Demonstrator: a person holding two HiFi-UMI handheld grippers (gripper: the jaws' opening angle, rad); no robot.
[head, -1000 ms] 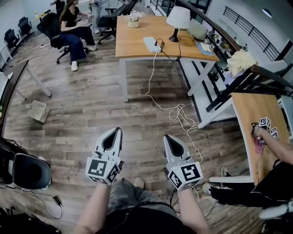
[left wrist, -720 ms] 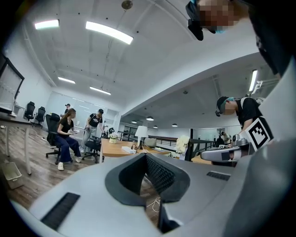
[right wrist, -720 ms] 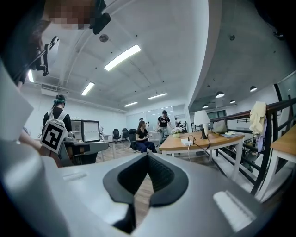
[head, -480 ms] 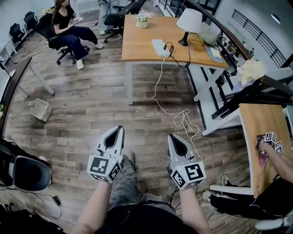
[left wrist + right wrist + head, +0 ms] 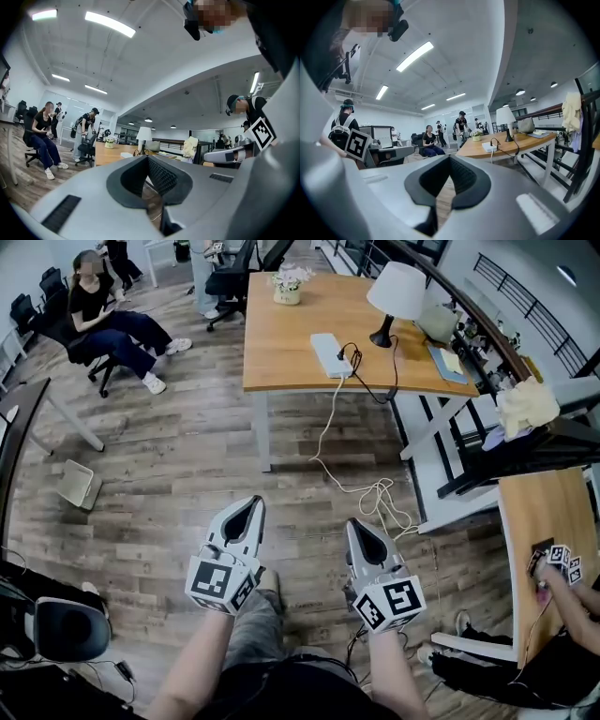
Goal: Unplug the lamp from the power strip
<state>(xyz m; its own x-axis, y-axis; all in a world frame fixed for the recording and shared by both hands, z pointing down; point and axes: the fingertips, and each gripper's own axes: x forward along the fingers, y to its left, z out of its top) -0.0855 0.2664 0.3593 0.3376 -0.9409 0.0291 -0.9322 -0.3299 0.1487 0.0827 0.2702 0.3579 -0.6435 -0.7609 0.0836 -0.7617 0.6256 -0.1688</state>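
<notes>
A white-shaded lamp (image 5: pixel 394 296) on a black base stands at the far right of a wooden table (image 5: pixel 281 343). Its black cord loops to a plug in the white power strip (image 5: pixel 330 354) lying mid-table. The strip's white cable (image 5: pixel 328 423) drops to a tangle on the floor. My left gripper (image 5: pixel 251 503) and right gripper (image 5: pixel 356 524) are held side by side low in the head view, well short of the table, both shut and empty. The right gripper view shows the lamp (image 5: pixel 505 117) and strip (image 5: pixel 489 147) ahead of the shut gripper (image 5: pixel 450 158). In the left gripper view the lamp (image 5: pixel 143 135) sits beyond the gripper (image 5: pixel 147 157).
A flower pot (image 5: pixel 287 282) sits at the table's back. A seated person (image 5: pixel 103 320) and office chairs are at far left, a white bin (image 5: pixel 75 482) on the floor. A second desk (image 5: pixel 539 512) with another person's hand is at right, beside a railing.
I have walked toward the table: the table, lamp and strip sit slightly lower and larger in the head view. Both grippers keep their pose, shut.
</notes>
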